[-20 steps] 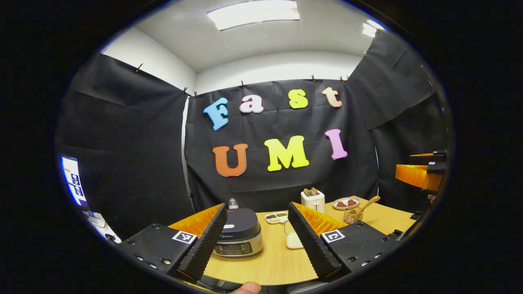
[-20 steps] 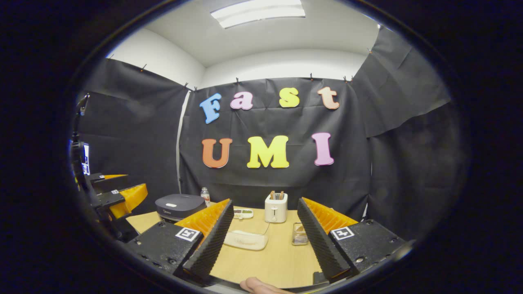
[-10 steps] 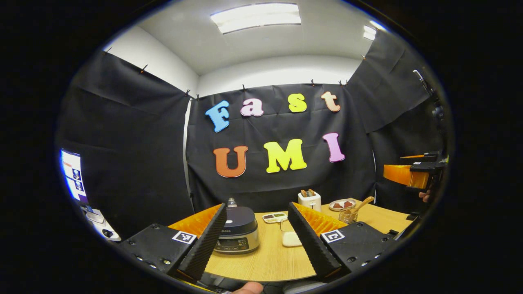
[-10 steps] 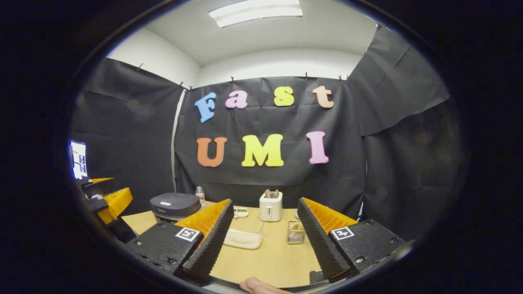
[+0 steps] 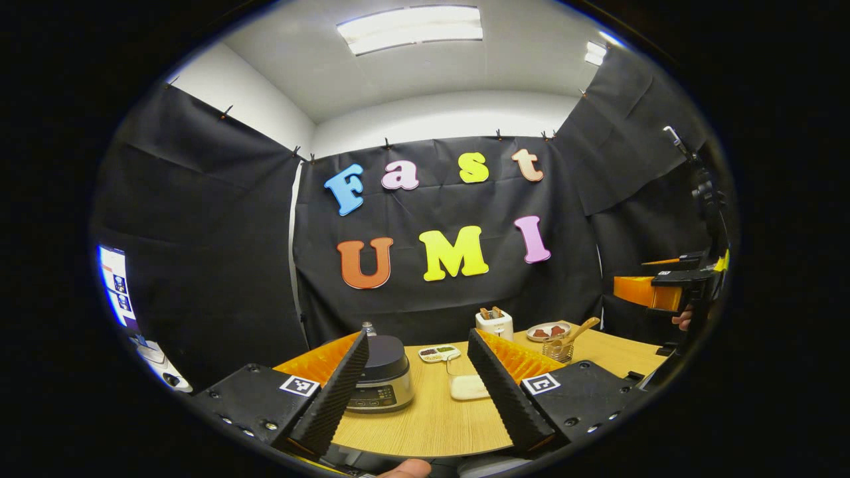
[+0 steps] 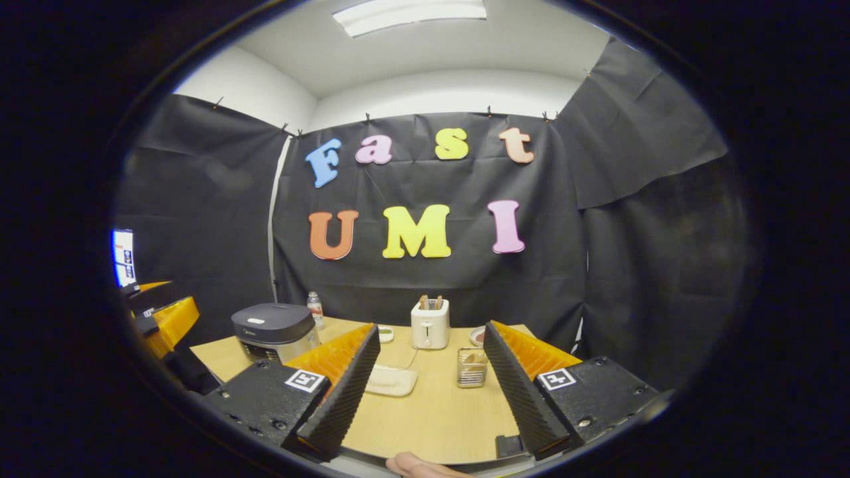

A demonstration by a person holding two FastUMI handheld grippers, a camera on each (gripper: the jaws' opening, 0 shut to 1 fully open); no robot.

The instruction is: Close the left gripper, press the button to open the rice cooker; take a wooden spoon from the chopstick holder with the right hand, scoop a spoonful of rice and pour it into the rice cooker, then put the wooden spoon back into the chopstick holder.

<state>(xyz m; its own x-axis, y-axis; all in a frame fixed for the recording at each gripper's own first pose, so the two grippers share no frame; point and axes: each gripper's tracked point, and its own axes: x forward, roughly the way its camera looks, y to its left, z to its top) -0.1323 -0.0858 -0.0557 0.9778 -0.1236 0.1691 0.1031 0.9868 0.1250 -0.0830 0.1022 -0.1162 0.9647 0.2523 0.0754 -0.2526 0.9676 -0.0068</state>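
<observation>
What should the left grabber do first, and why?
Probably close the left gripper: its fingers stand wide apart, and the rice cooker ahead on the table has its lid down. Closed fingers would likely press the button better.

Dark rice cooker (image 5: 382,375) lid shut near table's (image 5: 431,425) left edge; wooden spoon (image 5: 576,331) leans in mesh chopstick holder (image 5: 556,350) toward right edge.

Colours on the worktop (image 5: 431,425), quick pass

Worktop light wood grain; rice cooker (image 5: 380,375) dark grey lid, silver body, black panel; toaster (image 6: 429,324) white; wooden spoon (image 5: 580,330) tan in a wire-mesh chopstick holder (image 5: 555,350); plate (image 5: 548,332) pale with reddish-brown pieces; rice container (image 5: 467,386) clear, white contents.
</observation>
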